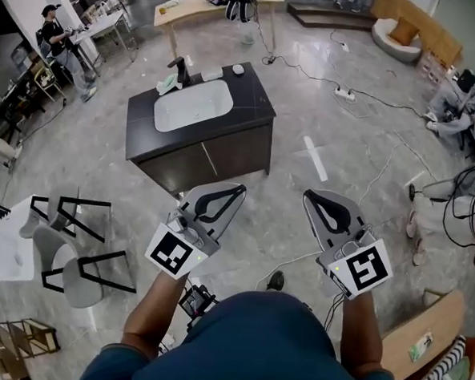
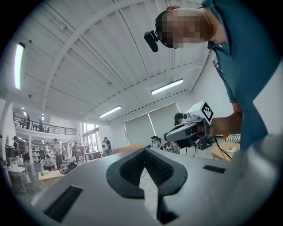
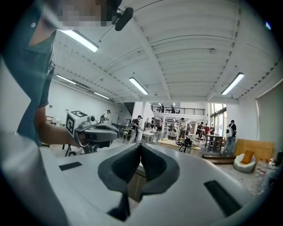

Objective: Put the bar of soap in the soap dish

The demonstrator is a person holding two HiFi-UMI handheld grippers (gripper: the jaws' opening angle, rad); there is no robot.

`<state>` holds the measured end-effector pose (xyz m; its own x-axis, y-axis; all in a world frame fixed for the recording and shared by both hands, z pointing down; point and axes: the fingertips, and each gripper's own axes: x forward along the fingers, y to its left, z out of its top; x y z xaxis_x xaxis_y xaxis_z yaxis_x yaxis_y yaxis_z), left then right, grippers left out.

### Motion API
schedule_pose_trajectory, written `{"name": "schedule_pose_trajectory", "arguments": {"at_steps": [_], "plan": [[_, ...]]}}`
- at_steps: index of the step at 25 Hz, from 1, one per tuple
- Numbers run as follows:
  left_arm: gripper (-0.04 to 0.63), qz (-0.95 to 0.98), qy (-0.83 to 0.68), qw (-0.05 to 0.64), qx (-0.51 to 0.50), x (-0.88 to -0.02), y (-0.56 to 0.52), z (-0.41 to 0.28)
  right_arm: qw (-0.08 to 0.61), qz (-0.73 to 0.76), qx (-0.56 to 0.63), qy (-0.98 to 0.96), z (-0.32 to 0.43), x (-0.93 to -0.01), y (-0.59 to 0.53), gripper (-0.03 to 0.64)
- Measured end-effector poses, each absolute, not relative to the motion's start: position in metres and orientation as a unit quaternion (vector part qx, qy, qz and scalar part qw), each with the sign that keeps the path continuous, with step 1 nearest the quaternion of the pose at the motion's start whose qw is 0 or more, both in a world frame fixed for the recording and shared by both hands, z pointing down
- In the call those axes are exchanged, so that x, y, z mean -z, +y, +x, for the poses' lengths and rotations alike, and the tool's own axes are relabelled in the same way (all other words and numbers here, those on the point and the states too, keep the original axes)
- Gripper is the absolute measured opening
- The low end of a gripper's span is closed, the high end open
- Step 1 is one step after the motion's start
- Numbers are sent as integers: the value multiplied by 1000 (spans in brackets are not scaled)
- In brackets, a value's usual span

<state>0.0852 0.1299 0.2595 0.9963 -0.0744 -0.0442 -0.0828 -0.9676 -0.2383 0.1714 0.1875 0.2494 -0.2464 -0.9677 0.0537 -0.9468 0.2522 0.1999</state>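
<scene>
A dark vanity cabinet with a white sink and a black tap stands ahead on the floor. On its top, behind the basin, lie a small white oval that looks like the bar of soap, a white flat piece and a pale green item. Which of these is the soap dish I cannot tell. My left gripper and right gripper are held level, side by side, short of the cabinet. Both are shut with nothing between the jaws.
Two grey chairs with black frames and a white table stand at the left. Cables and a power strip lie on the floor to the right. A wooden table is behind, people sit at both sides, and a wooden board is at the lower right.
</scene>
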Motion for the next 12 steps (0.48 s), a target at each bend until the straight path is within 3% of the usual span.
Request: {"name": "schedule_pose_trajectory", "arguments": {"at_steps": [12], "plan": [[2,-990,75,118,-1,-274,76,155,94,575,50,-811,244,-261,127,14]]}}
